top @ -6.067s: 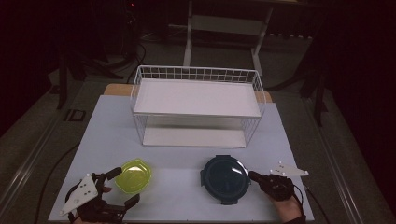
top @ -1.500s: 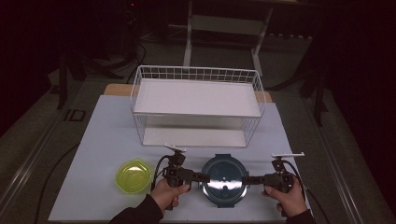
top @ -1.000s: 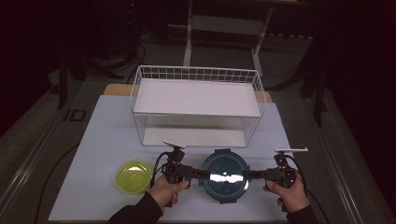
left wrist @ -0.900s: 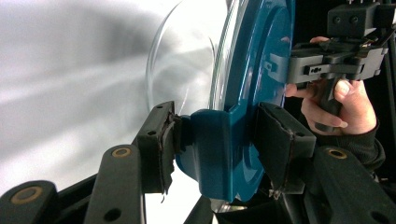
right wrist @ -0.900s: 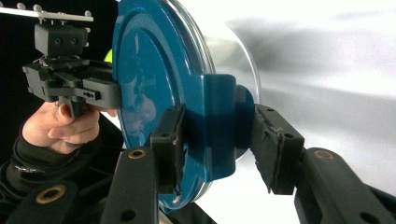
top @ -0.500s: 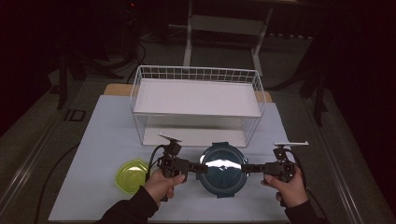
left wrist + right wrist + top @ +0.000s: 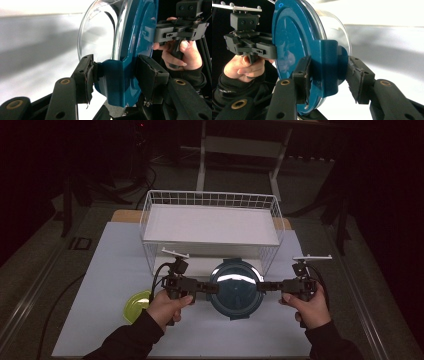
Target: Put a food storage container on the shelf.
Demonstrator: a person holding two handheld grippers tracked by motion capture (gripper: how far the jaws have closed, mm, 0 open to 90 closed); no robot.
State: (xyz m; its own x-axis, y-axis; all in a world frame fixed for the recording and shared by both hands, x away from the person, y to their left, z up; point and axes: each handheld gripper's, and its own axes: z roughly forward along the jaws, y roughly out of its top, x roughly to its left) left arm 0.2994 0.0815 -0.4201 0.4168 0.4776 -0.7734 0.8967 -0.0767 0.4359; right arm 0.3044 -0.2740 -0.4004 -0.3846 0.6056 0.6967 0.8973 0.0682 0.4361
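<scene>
The lidded glass container (image 7: 235,287) is gripped at opposite lid tabs by the left claw (image 7: 206,287) and right claw (image 7: 264,286), clear of the tabletop (image 7: 115,260). Placement in the wire rack (image 7: 210,222) is judged outstanding.

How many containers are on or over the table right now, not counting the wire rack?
2: a blue-lidded container held up between both tongs in front of the rack, and a yellow-green bowl on the table, partly hidden by the left forearm.

You hold the round blue-lidded container (image 7: 235,289) just in front of the wire rack (image 7: 210,227), your left gripper (image 7: 212,287) clamped on its left edge, your right gripper (image 7: 262,286) on its right. A yellow-green bowl (image 7: 134,305) sits to the rack's front left.
</scene>
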